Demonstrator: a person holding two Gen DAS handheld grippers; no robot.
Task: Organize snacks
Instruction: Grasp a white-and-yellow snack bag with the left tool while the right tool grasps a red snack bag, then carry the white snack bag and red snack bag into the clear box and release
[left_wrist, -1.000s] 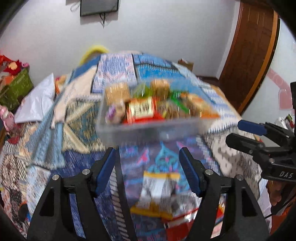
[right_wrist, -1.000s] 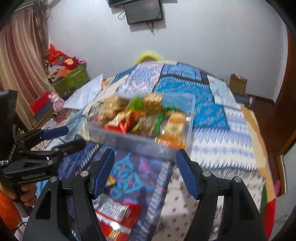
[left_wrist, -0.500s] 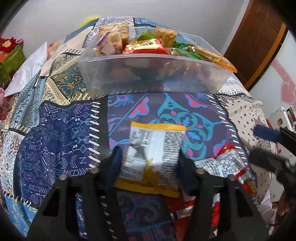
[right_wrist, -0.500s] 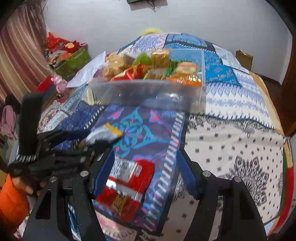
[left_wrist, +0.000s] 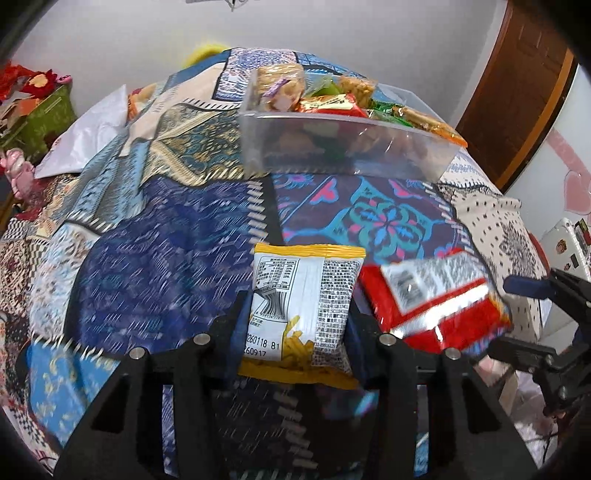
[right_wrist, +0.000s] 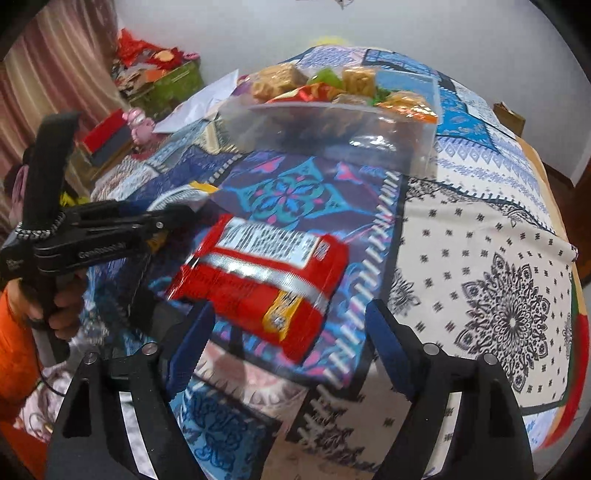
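Observation:
A clear plastic bin (left_wrist: 343, 147) full of mixed snacks sits on the patchwork bedspread; it also shows in the right wrist view (right_wrist: 332, 129). My left gripper (left_wrist: 295, 325) is shut on a white and yellow snack bag (left_wrist: 303, 299), seen from its back, just above the bedspread. A red snack pack (left_wrist: 436, 299) lies to its right. In the right wrist view my right gripper (right_wrist: 288, 325) is open, its fingers on either side of the near end of the red snack pack (right_wrist: 266, 277). The left gripper (right_wrist: 173, 218) shows at the left there.
The bed is covered by a blue and white patchwork quilt (right_wrist: 498, 258). A green box with red items (left_wrist: 40, 110) and a white bag (left_wrist: 88, 140) lie at the far left. A brown door (left_wrist: 517, 88) stands at the right.
Both grippers dropped from above the bin toward the near packs. My left gripper closed on the white and yellow bag. My right gripper came down around the red pack.

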